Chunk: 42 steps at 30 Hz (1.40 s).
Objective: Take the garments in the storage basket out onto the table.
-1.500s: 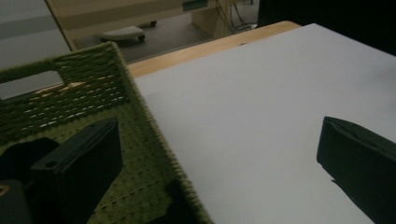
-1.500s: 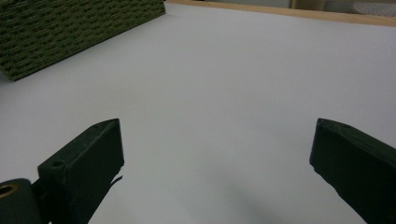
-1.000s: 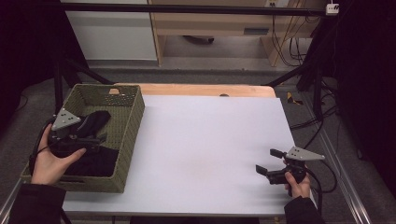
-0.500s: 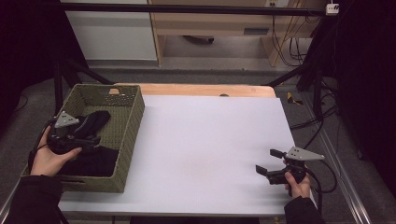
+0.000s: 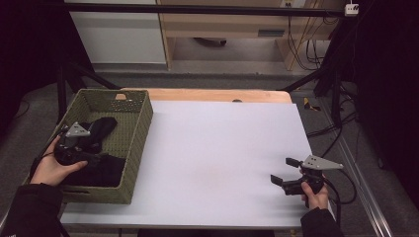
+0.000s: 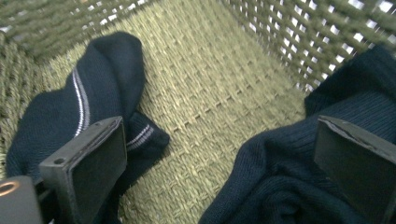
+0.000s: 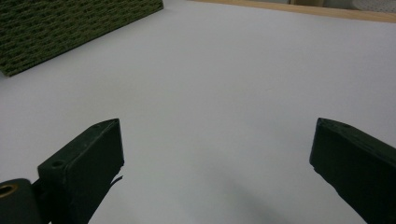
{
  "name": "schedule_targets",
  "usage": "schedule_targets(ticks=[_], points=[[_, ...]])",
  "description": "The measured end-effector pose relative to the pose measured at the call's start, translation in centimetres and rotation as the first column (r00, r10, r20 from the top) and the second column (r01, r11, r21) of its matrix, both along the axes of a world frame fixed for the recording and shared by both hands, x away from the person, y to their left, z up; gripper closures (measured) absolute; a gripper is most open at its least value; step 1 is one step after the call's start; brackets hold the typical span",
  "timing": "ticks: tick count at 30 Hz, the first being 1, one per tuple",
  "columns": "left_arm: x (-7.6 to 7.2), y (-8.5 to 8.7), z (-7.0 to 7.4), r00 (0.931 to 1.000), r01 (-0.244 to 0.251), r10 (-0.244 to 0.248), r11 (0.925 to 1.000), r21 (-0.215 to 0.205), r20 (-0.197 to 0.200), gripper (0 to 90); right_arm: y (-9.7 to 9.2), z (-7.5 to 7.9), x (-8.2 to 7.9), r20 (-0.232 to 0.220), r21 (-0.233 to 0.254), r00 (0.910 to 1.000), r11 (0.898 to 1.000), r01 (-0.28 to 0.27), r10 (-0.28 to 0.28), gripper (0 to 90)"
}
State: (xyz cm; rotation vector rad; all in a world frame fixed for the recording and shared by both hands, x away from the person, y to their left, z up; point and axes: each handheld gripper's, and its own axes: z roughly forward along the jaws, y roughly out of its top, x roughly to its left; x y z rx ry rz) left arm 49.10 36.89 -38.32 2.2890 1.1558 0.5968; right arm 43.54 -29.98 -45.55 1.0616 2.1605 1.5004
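Two dark navy knitted socks lay inside the olive-green woven basket (image 5: pixel 132 148) at the left of the high view, and none had yet come out onto the white tabletop (image 5: pixel 217 148). The left gripper (image 6: pixel 219 168) hung inside the basket with its jaws spread wide and nothing between them. In the left gripper view, the navy sock with pale stripes (image 6: pixel 93 98) sat at the left of the frame, just behind the left jaw, while the plain ribbed navy sock (image 6: pixel 280 172) bunched at the lower right against the right jaw; bare basket weave showed between them. Whether either jaw touched cloth could not be told.

By my reading, the job was barely begun: the reach into the basket was made, but the closing, lifting and setting down all remained.

The right gripper (image 5: pixel 285 173) rested low over the tabletop at the lower right of the high view, jaws also wide apart and empty.

The tabletop was bare and smooth, with a strip of light wood along its far edge. Beyond it, at the top of the frame, stood a white cabinet (image 5: pixel 118 29), a wooden shelf unit, black stand legs and loose cables on a grey floor.
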Motion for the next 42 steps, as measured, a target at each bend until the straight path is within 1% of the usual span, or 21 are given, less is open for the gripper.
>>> schedule_targets(ticks=[1, 2, 4, 7, 11, 16, 17, 19, 21, 24, 25, 27, 28, 29, 31, 32, 33, 34, 37, 38, 42], points=[[0.0, 0.0, 0.0, 1.0, 0.0, 0.0, 1.0, 0.0, 0.0, 2.8, 0.0, 0.0, 0.0, 0.0, 0.0, 1.0, 1.0, 0.0, 0.0, 3.3], [0.2, -0.2, -0.3, 0.9999, 0.007, -0.007, 1.0, 0.005, -0.015, 2.8, 0.0, 0.0, 0.0, -0.002, 0.0, 1.0, 1.0, -0.001, 0.001, 3.3], [0.3, -0.4, -0.8, 0.9992, 0.021, -0.022, 0.9997, -0.01, -0.033, 3.8, 0.0, 0.0, 0.0, -0.001, -0.002, 1.0, 1.0, 0.0, 0.0, 3.3], [0.4, -0.7, -1.6, 0.9953, 0.06, -0.058, 0.9981, 0.013, -0.078, 5.6, 0.0, 0.0, 0.0, -0.004, -0.002, 1.0, 1.0, 0.0, 0.0, 3.3], [0.4, -1.2, -1.9, 0.9894, 0.104, -0.1, 0.9941, 0.032, -0.105, 10.5, 0.0, -0.1, 0.0, -0.004, -0.004, 1.0, 1.0, 0.0, 0.0, 3.3], [0.9, -1.3, -2.5, 0.9754, 0.117, -0.107, 0.9922, 0.042, -0.193, 12.0, 0.1, -0.1, 0.0, -0.003, -0.004, 1.0, 1.0, -0.001, 0.001, 3.3], [0.9, -1.3, -2.5, 0.9754, 0.117, -0.107, 0.9922, 0.042, -0.193, 12.0, 0.1, -0.1, 0.0, -0.003, -0.004, 1.0, 1.0, -0.001, 0.001, 3.3], [1.2, -1.2, -2.8, 0.9703, 0.105, -0.095, 0.9939, 0.033, -0.222, 12.0, 0.0, -0.1, 0.1, -0.004, -0.004, 1.0, 1.0, 0.0, 0.0, 3.3], [1.2, -1.0, -3.6, 0.9614, 0.088, -0.082, 0.9961, 0.009, -0.263, 12.0, 0.0, -0.1, 0.1, -0.003, -0.005, 1.0, 1.0, -0.001, 0.001, 3.3], [1.3, -1.1, -3.7, 0.9583, 0.091, -0.083, 0.9958, 0.014, -0.273, 15.7, 0.0, -0.1, 0.1, -0.006, -0.007, 1.0, 1.0, -0.001, 0.001, 3.3], [1.1, -1.4, -3.7, 0.9569, 0.123, -0.114, 0.9922, 0.018, -0.267, 19.2, 0.0, -0.1, 0.1, -0.007, -0.007, 1.0, 1.0, -0.001, 0.001, 3.3], [1.0, -1.5, -3.8, 0.9565, 0.13, -0.119, 0.9913, 0.023, -0.266, 21.8, 0.0, -0.1, 0.1, -0.008, -0.01, 1.0, 1.0, -0.002, 0.002, 3.4], [1.0, -1.7, -3.9, 0.9528, 0.139, -0.128, 0.99, 0.023, -0.276, 28.6, 0.0, -0.1, 0.1, -0.008, -0.009, 1.0, 1.0, -0.003, 0.002, 3.3], [1.0, -1.7, -3.9, 0.9528, 0.139, -0.128, 0.99, 0.023, -0.276, 31.4, 0.0, -0.1, 0.1, -0.008, -0.009, 1.0, 1.0, -0.003, 0.002, 3.3], [1.0, -2.0, -4.3, 0.9481, 0.114, -0.104, 0.9933, 0.018, -0.301, 37.8, 0.0, -0.1, 0.1, -0.006, -0.007, 1.0, 1.0, -0.002, 0.002, 3.3], [0.9, -2.0, -4.5, 0.9488, 0.104, -0.094, 0.9944, 0.017, -0.301, 38.7, 0.1, -0.1, 0.1, -0.007, -0.007, 1.0, 1.0, -0.001, 0.001, 3.4], [0.9, -2.0, -4.5, 0.9488, 0.104, -0.094, 0.9944, 0.017, -0.301, 39.8, 0.1, -0.1, 0.1, -0.007, -0.006, 1.0, 1.0, -0.001, 0.001, 3.3], [0.8, -2.1, -4.6, 0.946, 0.104, -0.093, 0.9943, 0.021, -0.311, 41.0, 0.0, -0.1, 0.1, -0.006, -0.008, 1.0, 1.0, -0.001, 0.001, 3.4], [0.7, -2.3, -4.6, 0.9453, 0.107, -0.094, 0.9939, 0.027, -0.312, 45.8, 0.0, -0.1, 0.1, -0.007, -0.007, 1.0, 1.0, 0.0, 0.0, 3.4], [0.5, -2.5, -4.7, 0.9451, 0.094, -0.081, 0.9952, 0.027, -0.317, 48.3, 0.0, -0.1, 0.1, -0.008, -0.009, 1.0, 1.0, -0.001, 0.001, 3.4], [0.4, -2.6, -4.8, 0.9443, 0.106, -0.089, 0.9938, 0.035, -0.317, 57.9, 0.0, -0.1, 0.1, -0.007, -0.008, 1.0, 1.0, -0.001, 0.001, 3.4]])
